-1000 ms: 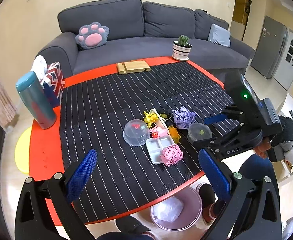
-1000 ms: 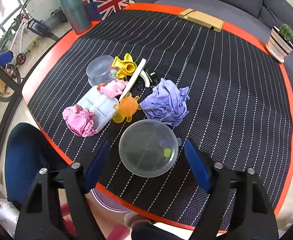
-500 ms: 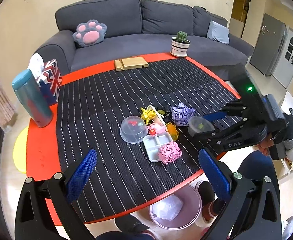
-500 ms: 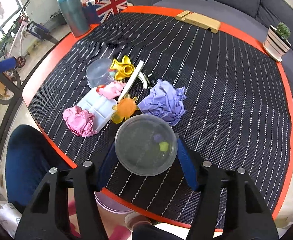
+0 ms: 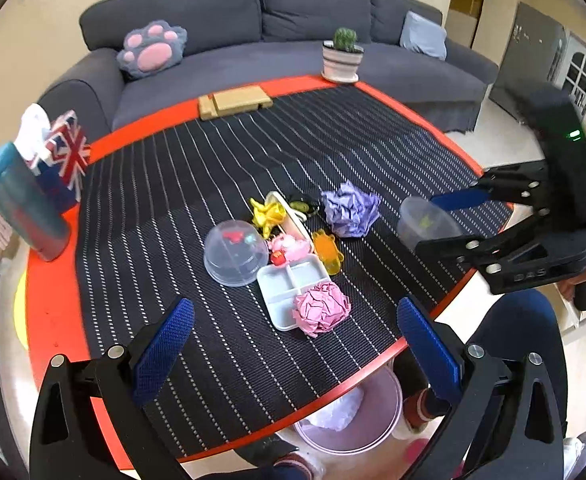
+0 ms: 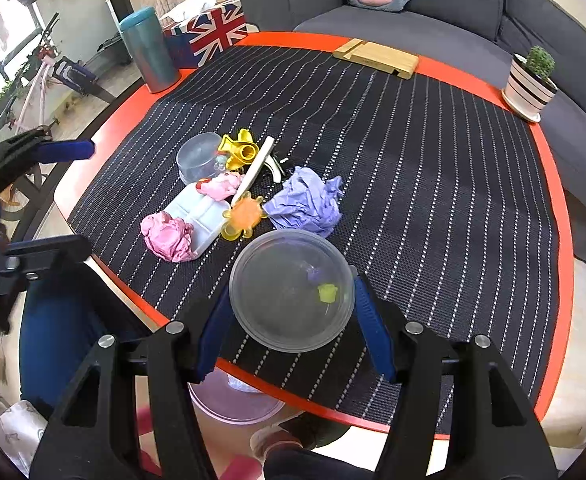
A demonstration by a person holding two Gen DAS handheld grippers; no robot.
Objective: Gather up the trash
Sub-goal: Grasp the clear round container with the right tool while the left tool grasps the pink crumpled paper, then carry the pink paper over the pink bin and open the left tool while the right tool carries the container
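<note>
Bin (image 5: pixel 347 420) under worktop (image 5: pixel 53 300) edge showing only partly; contents unclear. Right tongs (image 6: pixel 293 312) gripping clear dome (image 6: pixel 291 290), raised off mat. Left tongs (image 5: pixel 293 348) gaping wide, holding nothing, pink paper ball (image 5: pixel 321 309) lying between blue fingers (image 5: pixel 164 350).

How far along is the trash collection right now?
Done: one white wad already lies in the bin below the table edge. In hand: the right hand-held gripper is clamped on a clear dome lid. Left: pink paper ball, purple paper ball; the left hand-held gripper is open and empty.
</note>
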